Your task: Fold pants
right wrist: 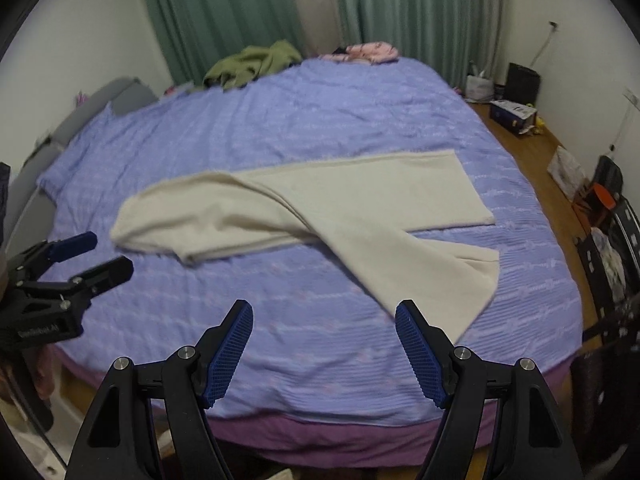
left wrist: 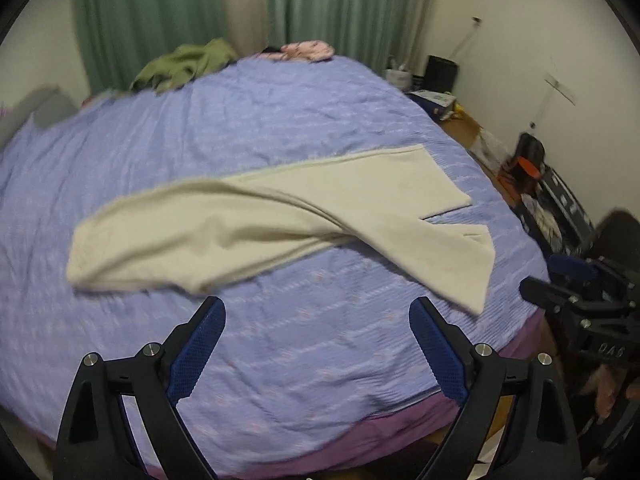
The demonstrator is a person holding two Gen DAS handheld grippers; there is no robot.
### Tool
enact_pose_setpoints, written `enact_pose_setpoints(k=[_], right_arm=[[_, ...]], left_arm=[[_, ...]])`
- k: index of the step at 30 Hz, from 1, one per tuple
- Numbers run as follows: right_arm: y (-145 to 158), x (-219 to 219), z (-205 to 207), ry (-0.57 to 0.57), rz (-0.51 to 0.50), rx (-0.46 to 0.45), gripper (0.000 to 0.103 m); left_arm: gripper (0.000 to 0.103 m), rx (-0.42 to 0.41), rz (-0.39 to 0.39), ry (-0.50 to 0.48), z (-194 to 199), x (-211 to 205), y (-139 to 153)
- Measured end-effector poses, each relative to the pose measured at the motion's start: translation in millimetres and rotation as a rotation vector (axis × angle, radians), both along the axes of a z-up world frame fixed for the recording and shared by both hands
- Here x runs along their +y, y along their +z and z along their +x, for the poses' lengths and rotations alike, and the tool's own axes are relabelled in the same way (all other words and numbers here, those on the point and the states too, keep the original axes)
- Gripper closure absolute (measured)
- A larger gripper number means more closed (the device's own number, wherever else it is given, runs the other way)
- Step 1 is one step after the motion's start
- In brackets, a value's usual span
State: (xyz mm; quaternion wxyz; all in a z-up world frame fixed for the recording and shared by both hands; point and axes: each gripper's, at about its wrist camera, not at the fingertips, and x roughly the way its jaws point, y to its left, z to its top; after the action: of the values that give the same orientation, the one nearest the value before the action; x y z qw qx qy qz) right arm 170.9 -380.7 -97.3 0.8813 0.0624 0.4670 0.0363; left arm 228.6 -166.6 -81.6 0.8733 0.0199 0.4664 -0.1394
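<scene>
Cream pants (left wrist: 280, 220) lie spread on the purple-blue bed cover (left wrist: 240, 120), waist at the left, the two legs splayed apart to the right. They also show in the right wrist view (right wrist: 320, 216). My left gripper (left wrist: 316, 312) is open and empty, held above the near part of the bed, short of the pants. My right gripper (right wrist: 324, 312) is open and empty, just short of the nearer leg's hem. The right gripper shows at the right edge of the left wrist view (left wrist: 560, 280); the left gripper shows at the left edge of the right wrist view (right wrist: 104, 256).
A green garment (right wrist: 256, 64) and a pink one (right wrist: 368, 52) lie at the bed's far edge before green curtains (right wrist: 240, 8). A grey headboard (right wrist: 80, 120) is on the left. Boxes and bags (right wrist: 516, 112) stand on the wooden floor at the right.
</scene>
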Motion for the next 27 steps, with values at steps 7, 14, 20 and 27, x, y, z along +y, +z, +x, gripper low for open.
enact_pose_setpoints(k=[7,14,20,27], right_arm=[[-49.4,-68.2,7.5,0.121,0.030,0.103,0.028],[-89.6,-120.2,6.9,0.091,0.062,0.168,0.028],[-130.5,-118.1,9.6,0.132,-0.069,0.187,0.028],[-180.6,-91.6,21.9,0.247,-0.230,0.199,0.030]], left_arm=[[0.009,0.097,-0.003,0.145,-4.7,-57.5,-42.4],[0.009,0.175,0.037,0.147,-1.0,-104.8,-86.8],[0.009,0.245,0.097,0.101,3.2,-130.0,-129.4],[0.009,0.294,0.149,0.072,14.5,-139.3,-163.6]])
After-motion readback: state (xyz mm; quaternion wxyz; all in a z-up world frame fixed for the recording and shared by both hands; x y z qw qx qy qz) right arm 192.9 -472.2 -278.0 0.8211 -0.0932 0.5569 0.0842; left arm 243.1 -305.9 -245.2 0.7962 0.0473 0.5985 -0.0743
